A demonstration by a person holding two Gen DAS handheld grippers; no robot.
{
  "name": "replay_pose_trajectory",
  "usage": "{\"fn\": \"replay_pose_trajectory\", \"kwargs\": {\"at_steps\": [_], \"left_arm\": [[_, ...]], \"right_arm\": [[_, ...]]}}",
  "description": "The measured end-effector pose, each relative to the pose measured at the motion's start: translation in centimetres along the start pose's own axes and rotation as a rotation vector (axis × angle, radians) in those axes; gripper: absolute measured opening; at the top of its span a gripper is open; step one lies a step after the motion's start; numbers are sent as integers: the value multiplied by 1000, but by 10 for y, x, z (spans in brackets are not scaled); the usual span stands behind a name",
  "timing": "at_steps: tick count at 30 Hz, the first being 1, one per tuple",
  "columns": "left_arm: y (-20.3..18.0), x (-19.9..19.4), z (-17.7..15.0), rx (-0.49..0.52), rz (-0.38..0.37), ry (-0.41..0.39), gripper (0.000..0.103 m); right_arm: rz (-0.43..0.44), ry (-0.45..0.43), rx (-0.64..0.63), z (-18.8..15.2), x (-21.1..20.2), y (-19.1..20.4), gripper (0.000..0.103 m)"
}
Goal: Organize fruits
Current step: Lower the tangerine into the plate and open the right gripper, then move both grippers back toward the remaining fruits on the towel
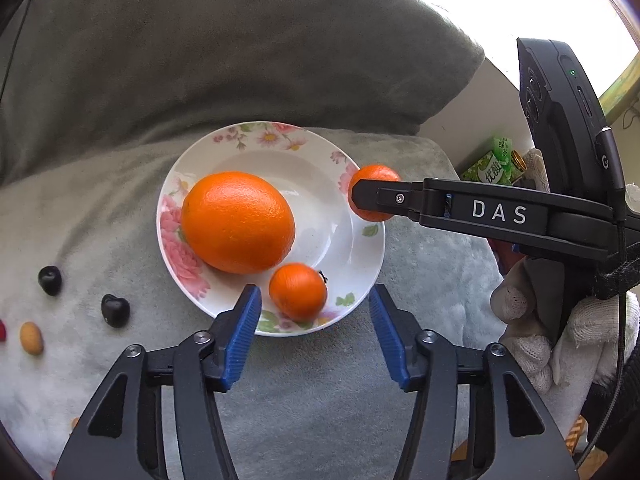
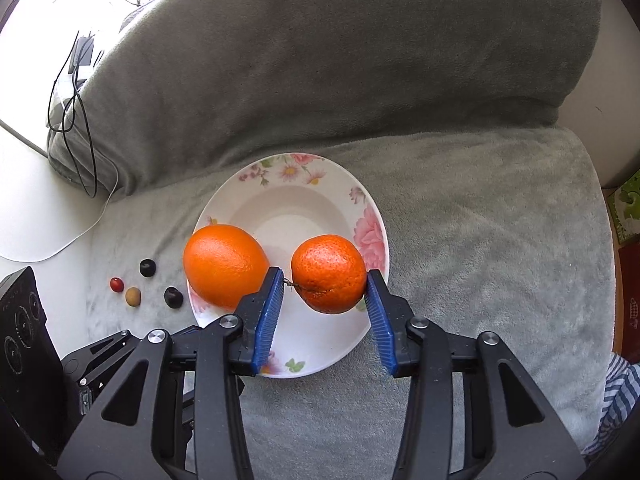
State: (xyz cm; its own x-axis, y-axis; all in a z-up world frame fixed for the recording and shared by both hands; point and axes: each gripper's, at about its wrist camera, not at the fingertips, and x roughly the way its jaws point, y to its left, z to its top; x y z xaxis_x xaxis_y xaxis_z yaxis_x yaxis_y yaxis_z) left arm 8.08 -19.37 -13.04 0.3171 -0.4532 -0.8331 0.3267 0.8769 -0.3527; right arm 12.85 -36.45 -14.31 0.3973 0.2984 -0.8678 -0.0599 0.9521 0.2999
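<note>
Blanket [image 1: 320, 400], grey and soft, carries everything here. Nearest on it is the flowered plate [image 1: 304, 168].

The left tongs [image 1: 314, 296] stand released. Their blue pads are clear on both sides of a small tangerine [image 1: 298, 292], which lies on the plate's near slope just beside the big orange [image 1: 238, 222]. I judge that fruit delivered. The good move now is to draw the tongs straight up and back without swinging sideways, since a brushed pad could roll the tangerine off the sloping rim.

The right tongs [image 2: 324, 276] are slackened around a second tangerine [image 2: 328, 272] at the plate's right side. One pad touches its skin. The other stands just off it, met only by the stem. Whether the fruit already rests on the china I cannot tell. It seems to sit near the rim rather than over the well, so I would nudge it inward before spreading the pads fully. I would then lift away slowly, so that the touching pad does not drag it over the edge. The soft blanket may let the plate tip under an off-centre load.

Left of the plate, on the blanket, wait dark cherries [image 1: 115, 310], a tan fruit [image 1: 31, 338] and a red berry [image 2: 116, 284]. All are small and probably call for a light pinch. Beyond them rises the back cushion [image 1: 240, 60].
</note>
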Motion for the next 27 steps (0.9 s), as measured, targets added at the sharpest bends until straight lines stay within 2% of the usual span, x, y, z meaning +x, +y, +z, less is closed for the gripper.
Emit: {"fn": "replay_pose_trajectory", "kwargs": {"at_steps": [3,8,15,27], "left_arm": [[0,0,1,5,8,-3,60],[1,-3,1,13,12,-5,60],[-2,-10,0,19,17,-21,67],[9,-35,-7,-6,43,-59,67]], "right_arm": [[-6,-24,4,1,-5,-1,68],[-11,-55,-2,3,-13,3,78],[-16,-77,-15,4,-21,10,80],[-46,-111,-62,-5,-35,34,80]]}}
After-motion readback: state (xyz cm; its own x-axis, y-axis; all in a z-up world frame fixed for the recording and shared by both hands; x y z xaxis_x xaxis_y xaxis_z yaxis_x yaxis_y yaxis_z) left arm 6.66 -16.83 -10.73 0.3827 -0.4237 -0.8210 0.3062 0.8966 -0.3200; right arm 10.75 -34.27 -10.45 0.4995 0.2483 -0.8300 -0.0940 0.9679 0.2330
